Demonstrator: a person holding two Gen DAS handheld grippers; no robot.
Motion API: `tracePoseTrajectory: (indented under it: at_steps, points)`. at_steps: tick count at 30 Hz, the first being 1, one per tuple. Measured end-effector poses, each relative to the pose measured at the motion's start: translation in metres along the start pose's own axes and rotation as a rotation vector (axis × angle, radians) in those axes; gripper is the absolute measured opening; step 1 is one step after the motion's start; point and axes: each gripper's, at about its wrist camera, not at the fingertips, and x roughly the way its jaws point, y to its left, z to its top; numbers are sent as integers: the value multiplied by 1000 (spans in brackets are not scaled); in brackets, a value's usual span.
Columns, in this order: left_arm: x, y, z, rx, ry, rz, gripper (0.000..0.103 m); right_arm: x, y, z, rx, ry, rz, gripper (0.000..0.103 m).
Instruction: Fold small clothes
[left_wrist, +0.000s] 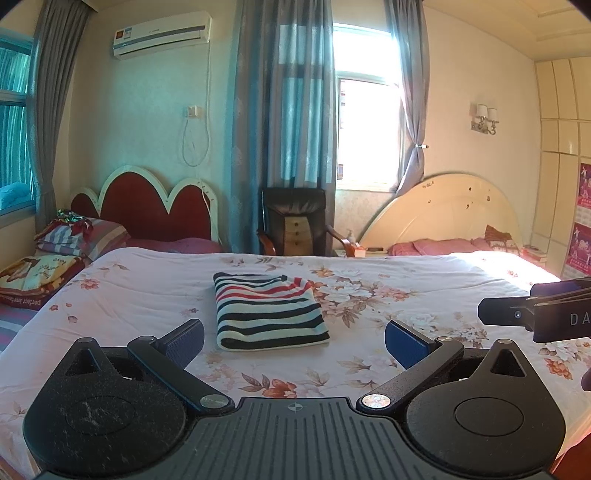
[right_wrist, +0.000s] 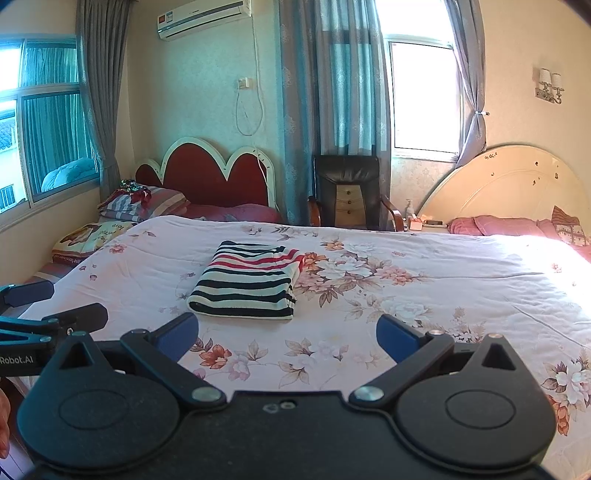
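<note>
A folded striped garment (left_wrist: 267, 312), black, white and red, lies flat on the floral bedspread (left_wrist: 388, 295). It also shows in the right wrist view (right_wrist: 245, 281), left of centre. My left gripper (left_wrist: 293, 341) is open and empty, held above the bedspread just short of the garment's near edge. My right gripper (right_wrist: 286, 338) is open and empty, a little back from the garment and to its right. Each gripper shows at the edge of the other's view: the right one (left_wrist: 491, 312) and the left one (right_wrist: 55, 302).
The bed runs wide to the left and right. A second bed with a red headboard (left_wrist: 147, 206) and stacked pillows (left_wrist: 74, 236) stands at the back left. A black chair (left_wrist: 295, 221) and a cream headboard (left_wrist: 443, 214) stand behind.
</note>
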Motion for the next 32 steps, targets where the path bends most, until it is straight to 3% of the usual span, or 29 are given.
tracePoseTrajectory:
  at_steps: [32]
  points:
    - [12,2,0,-5,-2,31,103,8,2,3,-32,1,21,102]
